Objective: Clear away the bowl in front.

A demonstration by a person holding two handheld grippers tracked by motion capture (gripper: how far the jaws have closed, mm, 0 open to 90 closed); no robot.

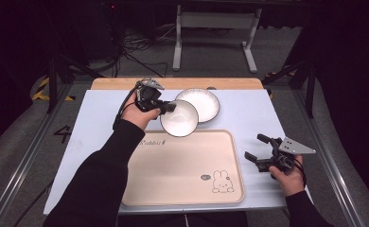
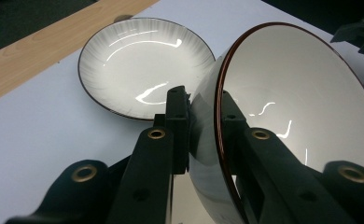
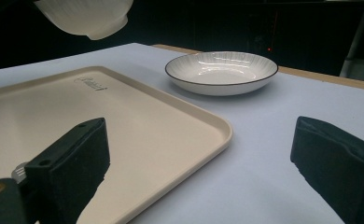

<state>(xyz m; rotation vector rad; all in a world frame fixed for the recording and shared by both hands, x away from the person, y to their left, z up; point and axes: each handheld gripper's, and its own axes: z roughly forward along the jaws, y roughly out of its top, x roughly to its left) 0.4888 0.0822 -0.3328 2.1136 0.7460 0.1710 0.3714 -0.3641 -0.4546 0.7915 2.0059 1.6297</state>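
My left gripper [image 1: 168, 108] is shut on the rim of a white bowl [image 1: 180, 118] with a dark edge, held in the air over the far edge of the beige tray [image 1: 173, 165]. In the left gripper view the bowl [image 2: 292, 98] is tilted, its wall pinched between the jaws of the left gripper [image 2: 203, 116]. A white ribbed plate [image 1: 202, 101] lies on the table behind it, also plain as the plate [image 2: 143, 65] and the plate [image 3: 222, 70]. My right gripper [image 1: 256, 149] stands open at the tray's right side, nothing between its fingers; the right gripper [image 3: 199, 149] hovers over the tray corner [image 3: 213, 130].
A white mat [image 1: 249, 118] covers the table, with a wooden strip [image 1: 116, 83] along its far edge. The tray carries a rabbit drawing [image 1: 223, 182] near its front right corner. Metal frame legs [image 1: 178, 42] stand on the floor beyond.
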